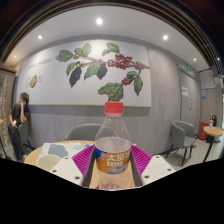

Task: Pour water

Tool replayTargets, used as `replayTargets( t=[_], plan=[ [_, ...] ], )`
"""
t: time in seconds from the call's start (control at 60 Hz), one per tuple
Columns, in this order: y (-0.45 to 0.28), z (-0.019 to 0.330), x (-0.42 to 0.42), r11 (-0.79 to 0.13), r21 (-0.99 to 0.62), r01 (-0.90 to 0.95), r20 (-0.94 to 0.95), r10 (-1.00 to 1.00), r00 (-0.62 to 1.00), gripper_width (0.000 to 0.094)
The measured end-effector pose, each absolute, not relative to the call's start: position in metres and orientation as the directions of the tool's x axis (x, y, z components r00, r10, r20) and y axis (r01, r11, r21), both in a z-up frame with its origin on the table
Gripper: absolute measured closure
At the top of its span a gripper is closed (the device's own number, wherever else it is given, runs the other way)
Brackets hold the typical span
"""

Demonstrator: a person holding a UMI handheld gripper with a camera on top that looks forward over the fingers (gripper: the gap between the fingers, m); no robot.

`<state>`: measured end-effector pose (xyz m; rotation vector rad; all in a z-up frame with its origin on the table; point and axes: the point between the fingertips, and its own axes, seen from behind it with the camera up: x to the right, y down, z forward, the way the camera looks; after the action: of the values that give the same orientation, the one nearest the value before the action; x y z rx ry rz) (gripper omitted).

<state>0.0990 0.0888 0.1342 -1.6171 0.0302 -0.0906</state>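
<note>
bottle: upright [112, 146], red cap on, between the pads
gripper: [112, 165] fingers clamped on bottle
table: [60, 165] under bottle
cup: none seen
progress: bottle gripped; judged pouring not started

Clear bottle [112, 150], red cap, blue-orange label; magenta pads [139, 158]

Gripper [112, 160] level — fingers clamped, pads showing
</note>
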Motion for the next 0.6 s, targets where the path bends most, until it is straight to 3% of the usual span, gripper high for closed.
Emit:
replayTargets(
  t=[0.05, 0.1, 0.267, 0.6],
  plan=[
    [0.087, 0.128, 0.104, -0.099, -0.993, 0.07, 0.078, -0.083, 0.993, 0.0079],
    [0.081, 0.131, 0.109, -0.106, -0.991, 0.081, 0.091, -0.098, 0.991, 0.0115],
    [0.042, 0.134, 0.096, -0.137, -0.989, 0.052, 0.063, -0.073, 0.995, 0.0074],
    [-0.133, 0.104, 0.019, -0.239, -0.97, -0.044, -0.074, 0.116, 0.991, 0.0086]
  ],
)
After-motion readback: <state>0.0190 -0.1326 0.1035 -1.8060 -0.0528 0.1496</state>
